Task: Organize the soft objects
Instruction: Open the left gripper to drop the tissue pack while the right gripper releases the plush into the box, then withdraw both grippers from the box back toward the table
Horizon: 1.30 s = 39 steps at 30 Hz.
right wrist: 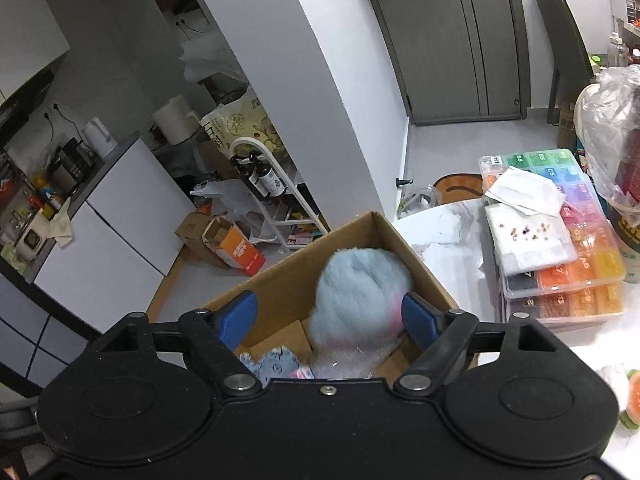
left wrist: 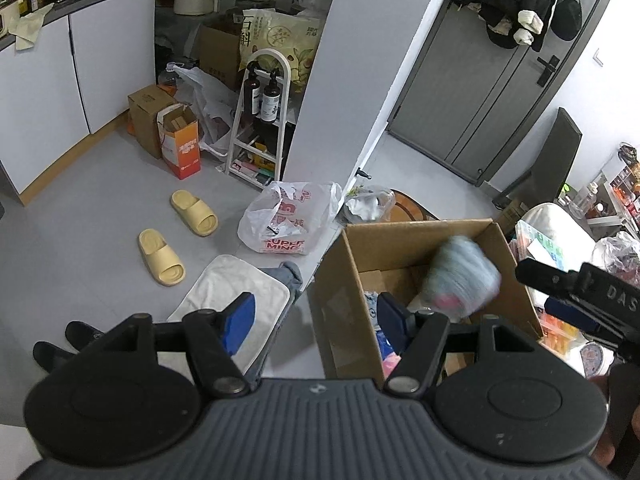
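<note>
A fluffy light-blue plush toy with pink patches point(right wrist: 360, 300) is blurred with motion inside the open cardboard box point(right wrist: 288, 276), free of both pads. It also shows in the left wrist view point(left wrist: 460, 280), in the same box point(left wrist: 400, 240). My right gripper point(right wrist: 330, 314) is open just above the box, and it shows at the right edge of the left wrist view point(left wrist: 576, 300). My left gripper point(left wrist: 316, 316) is open and empty over the box's left wall. Blue and pink soft things point(right wrist: 276, 364) lie in the box bottom.
A white towel point(left wrist: 236, 296) and jeans point(left wrist: 290, 276) lie on the floor left of the box, with yellow slippers point(left wrist: 176, 232) and a plastic bag point(left wrist: 284, 220). Colourful bead organizer trays point(right wrist: 560, 236) and a burger plush point(right wrist: 630, 400) sit on the white table.
</note>
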Tool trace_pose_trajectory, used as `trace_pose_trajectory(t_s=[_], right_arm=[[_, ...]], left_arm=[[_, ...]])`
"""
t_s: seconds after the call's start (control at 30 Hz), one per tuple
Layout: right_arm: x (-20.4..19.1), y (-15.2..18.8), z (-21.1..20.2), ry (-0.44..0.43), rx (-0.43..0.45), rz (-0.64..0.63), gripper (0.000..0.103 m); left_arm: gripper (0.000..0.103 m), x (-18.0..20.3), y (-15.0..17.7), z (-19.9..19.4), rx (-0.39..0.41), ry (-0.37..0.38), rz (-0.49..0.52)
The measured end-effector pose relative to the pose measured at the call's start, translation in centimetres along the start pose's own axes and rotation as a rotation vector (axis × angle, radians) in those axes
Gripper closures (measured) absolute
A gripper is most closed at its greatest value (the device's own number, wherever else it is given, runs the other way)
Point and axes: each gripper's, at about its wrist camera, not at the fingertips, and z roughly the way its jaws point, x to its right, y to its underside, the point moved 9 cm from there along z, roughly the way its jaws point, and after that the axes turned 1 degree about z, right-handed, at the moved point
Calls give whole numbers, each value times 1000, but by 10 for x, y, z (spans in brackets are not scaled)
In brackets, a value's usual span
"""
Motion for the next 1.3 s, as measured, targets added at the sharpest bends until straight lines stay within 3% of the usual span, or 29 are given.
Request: trace_pose_trajectory(t_s=[0.43, 1.1, 1.3], right_arm=[[23, 12, -57, -15, 33, 7, 23], [71, 39, -119, -5, 66, -8, 2], [92, 52, -127, -7, 70, 35, 0]], left_arm=[[37, 32, 19, -15, 5, 22, 57], [27, 86, 56, -44, 19, 33, 181], [22, 99, 67, -49, 19, 29, 225]])
